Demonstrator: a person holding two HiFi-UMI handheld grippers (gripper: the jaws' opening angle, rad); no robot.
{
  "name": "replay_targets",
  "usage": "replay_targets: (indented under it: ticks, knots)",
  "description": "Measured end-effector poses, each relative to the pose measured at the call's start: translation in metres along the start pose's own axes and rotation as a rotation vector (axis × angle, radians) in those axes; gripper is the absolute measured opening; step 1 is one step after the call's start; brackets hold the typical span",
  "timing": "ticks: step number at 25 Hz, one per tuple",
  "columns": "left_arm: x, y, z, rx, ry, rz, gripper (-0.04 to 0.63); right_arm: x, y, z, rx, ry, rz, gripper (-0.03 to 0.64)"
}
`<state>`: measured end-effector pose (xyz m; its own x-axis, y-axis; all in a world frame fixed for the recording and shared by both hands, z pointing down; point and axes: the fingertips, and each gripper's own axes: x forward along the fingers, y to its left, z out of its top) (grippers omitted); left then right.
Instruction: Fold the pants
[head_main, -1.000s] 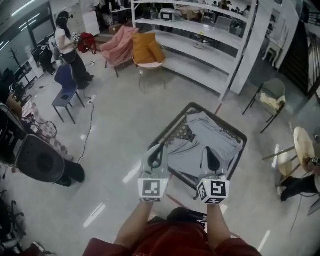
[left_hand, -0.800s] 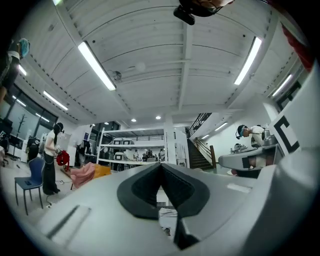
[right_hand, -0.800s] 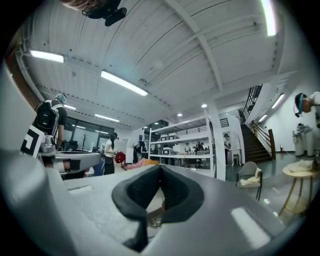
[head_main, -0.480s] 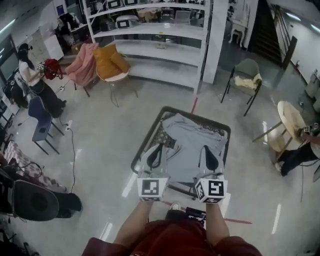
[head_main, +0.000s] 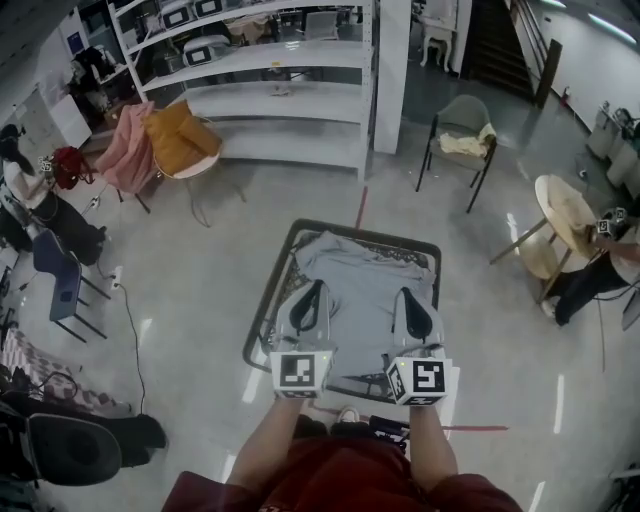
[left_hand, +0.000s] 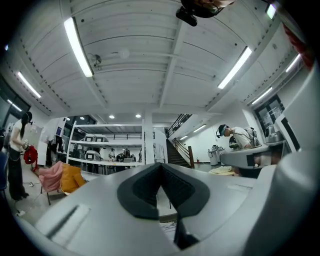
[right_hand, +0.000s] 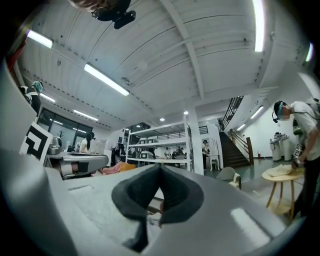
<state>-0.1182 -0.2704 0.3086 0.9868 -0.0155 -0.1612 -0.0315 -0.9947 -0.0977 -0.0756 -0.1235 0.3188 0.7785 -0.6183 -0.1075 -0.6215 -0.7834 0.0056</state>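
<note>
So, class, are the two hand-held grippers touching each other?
Apart. The head view shows the left hand-held gripper and right hand-held gripper side by side, grey pants showing between them.

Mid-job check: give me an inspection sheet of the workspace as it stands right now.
Surface: dark-framed table, standing on a shiny floor.
Job's things: grey pants spread loosely on the table, not yet folded.
Clutter: nothing seen.
Grippers: left gripper and right gripper both shut, nothing between the fingers, side by side over the table's near edge.
Cables: one cable trails on the floor at left.
Surroundings: white shelves, a chair with orange cloth, a round table, people at both sides.
</note>
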Motion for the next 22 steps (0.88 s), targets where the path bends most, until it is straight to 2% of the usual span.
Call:
replay_targets:
  ticks: [5,12,15,19,22]
  knots:
    - [0.017,0.004,-0.013,0.000,0.024,-0.048,0.005,0.009,-0.010,-0.003,0.001,-0.005,-0.039,0.002]
    - [0.036,0.017,-0.045,0.007,0.062,-0.112,0.005,0.025,-0.015,-0.027,0.015,0.049,-0.105,0.002]
    - [0.049,0.016,-0.048,-0.017,0.072,-0.134,0.005,0.034,-0.022,-0.032,0.012,0.066,-0.120,0.002]
    - [0.056,0.016,-0.064,0.019,0.101,-0.173,0.005,0.041,-0.024,-0.047,-0.008,0.106,-0.111,0.002]
    - [0.050,0.018,-0.094,0.069,0.145,-0.200,0.005,0.039,-0.021,-0.065,-0.035,0.142,-0.095,0.002]
